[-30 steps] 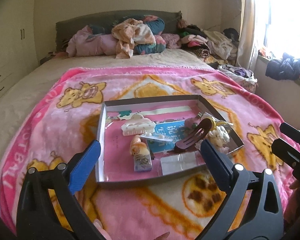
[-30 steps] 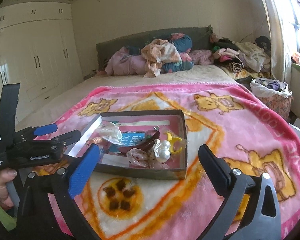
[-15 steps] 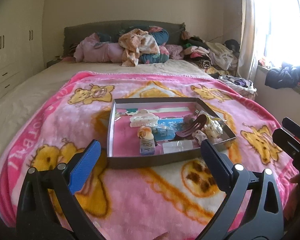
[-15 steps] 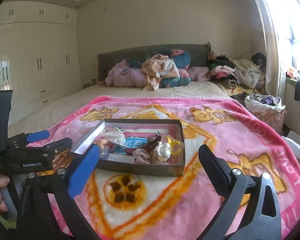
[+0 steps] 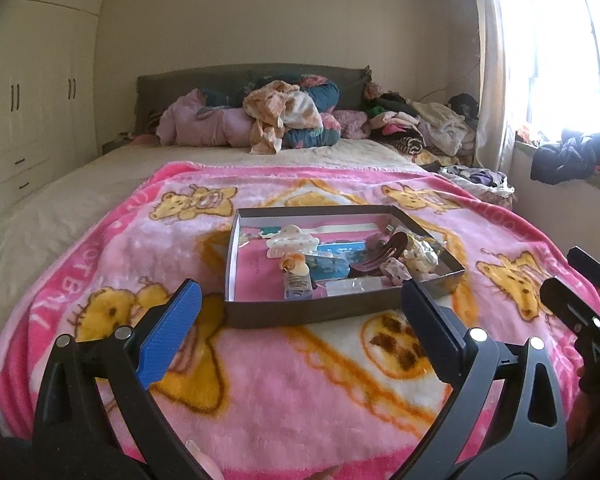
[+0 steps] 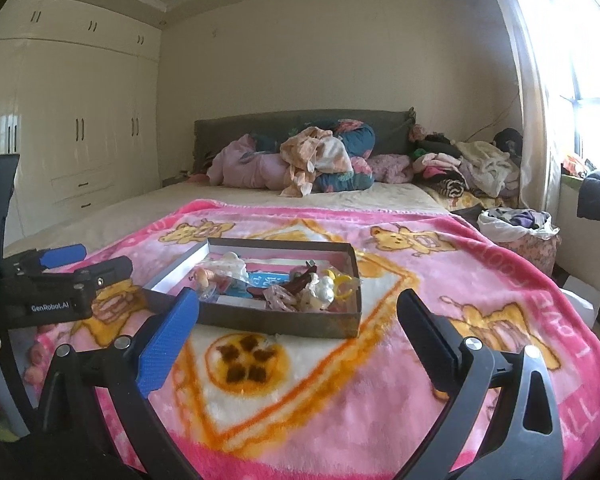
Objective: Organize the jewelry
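Here both claws [image 5: 300, 320] [image 6: 296, 320] gape, empty; only the right view shows a yellow ring [image 6: 346, 283] in the tray [image 6: 276, 322].

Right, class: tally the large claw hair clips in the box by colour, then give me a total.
white claw clip: 1
dark brown claw clip: 1
Total in the box: 2
The smaller pieces beside them are too jumbled to sort.

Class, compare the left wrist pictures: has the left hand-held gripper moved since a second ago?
Yes. The left hand-held gripper has drawn back and tilted up: the tray looks smaller and farther away, and the headboard sits lower in the view.
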{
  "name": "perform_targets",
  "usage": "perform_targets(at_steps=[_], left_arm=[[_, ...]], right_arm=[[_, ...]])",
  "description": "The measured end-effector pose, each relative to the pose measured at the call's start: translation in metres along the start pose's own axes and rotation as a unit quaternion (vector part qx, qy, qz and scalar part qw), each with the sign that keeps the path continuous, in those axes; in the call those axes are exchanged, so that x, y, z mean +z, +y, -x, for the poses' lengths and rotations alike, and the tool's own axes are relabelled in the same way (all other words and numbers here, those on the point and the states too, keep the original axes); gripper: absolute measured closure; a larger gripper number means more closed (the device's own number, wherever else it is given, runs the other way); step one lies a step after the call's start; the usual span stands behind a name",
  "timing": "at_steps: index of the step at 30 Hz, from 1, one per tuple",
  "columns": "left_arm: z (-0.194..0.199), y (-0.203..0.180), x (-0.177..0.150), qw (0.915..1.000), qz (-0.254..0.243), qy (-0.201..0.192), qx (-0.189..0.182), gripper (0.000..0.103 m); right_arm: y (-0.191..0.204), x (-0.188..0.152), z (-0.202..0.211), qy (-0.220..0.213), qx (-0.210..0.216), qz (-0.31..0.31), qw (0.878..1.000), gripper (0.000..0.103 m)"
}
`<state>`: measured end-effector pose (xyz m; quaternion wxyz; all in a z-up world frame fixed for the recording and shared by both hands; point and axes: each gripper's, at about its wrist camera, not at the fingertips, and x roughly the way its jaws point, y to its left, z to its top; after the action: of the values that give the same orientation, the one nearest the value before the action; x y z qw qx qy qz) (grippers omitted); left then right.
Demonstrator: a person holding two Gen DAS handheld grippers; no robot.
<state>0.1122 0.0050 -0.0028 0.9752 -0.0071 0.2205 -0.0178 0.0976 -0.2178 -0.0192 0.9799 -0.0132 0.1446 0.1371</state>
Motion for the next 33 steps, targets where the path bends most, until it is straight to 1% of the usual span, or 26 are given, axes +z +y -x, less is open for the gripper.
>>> perform_targets(at_steps=[6,14,33], left_arm=[[0.007,-0.004,-0.010,0.9999,-0.001,-0.013,0.001,0.012],[0.005,-0.007,-0.021,0.9999,-0.005,-0.015,0.000,0.012],[-0.001,-0.006,-0.029,0.9999,-0.007,-0.010,0.000,0.011]], right_arm=[[-0.003,-0.011,0.006,-0.015,0.000,-0.009,1.000,0.006],[-0.005,-0.027,0.001,-0.005,0.002,-0.010,1.000,0.006],[-0.004,-0.031,-0.004,-0.003,0.004,-0.011,1.000,0.006]])
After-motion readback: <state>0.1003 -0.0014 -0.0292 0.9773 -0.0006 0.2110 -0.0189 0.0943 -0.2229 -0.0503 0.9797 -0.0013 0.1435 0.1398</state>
